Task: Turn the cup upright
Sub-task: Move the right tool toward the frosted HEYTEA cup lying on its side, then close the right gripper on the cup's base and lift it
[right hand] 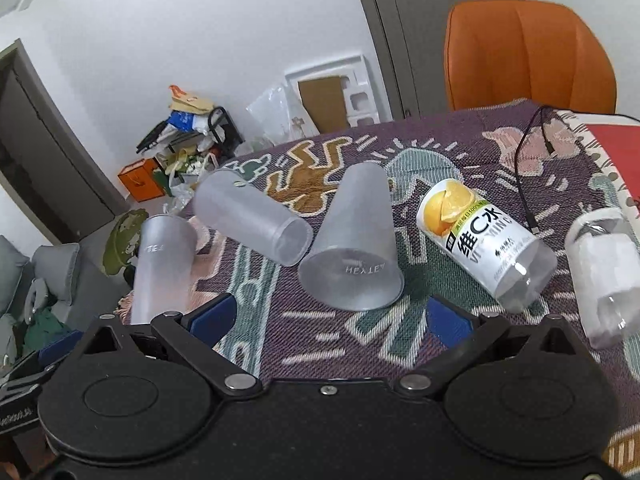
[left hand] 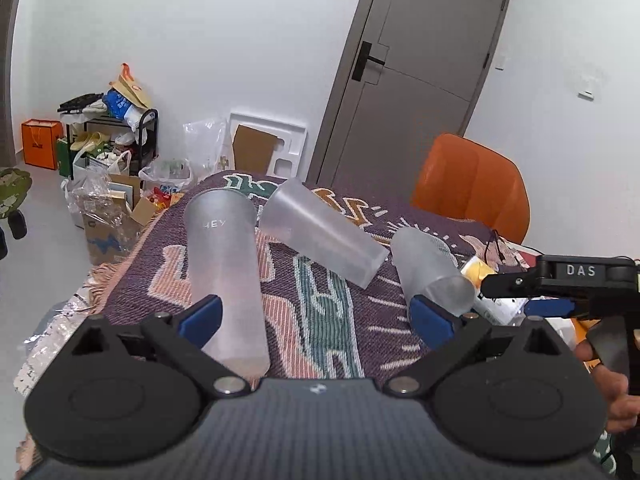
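Three frosted plastic cups lie on their sides on a patterned table cloth [left hand: 328, 320]. In the left wrist view the left cup [left hand: 226, 280] lies next to my left gripper's left finger, the middle cup [left hand: 320, 232] farther back, the right cup [left hand: 432, 272] by the right finger. My left gripper [left hand: 316, 316] is open and empty. In the right wrist view my right gripper [right hand: 330, 318] is open and empty, just in front of the nearest cup [right hand: 354, 248]; the middle cup [right hand: 250, 218] and left cup [right hand: 162, 268] lie to its left. The right gripper [left hand: 536, 296] shows at the right edge of the left view.
A vitamin C bottle [right hand: 480, 240] and a clear bottle with a white label [right hand: 604, 276] lie on the cloth to the right. A black cable [right hand: 528, 168] runs behind them. An orange chair [right hand: 528, 52] stands beyond the table. Clutter and boxes [left hand: 108, 160] fill the floor at left.
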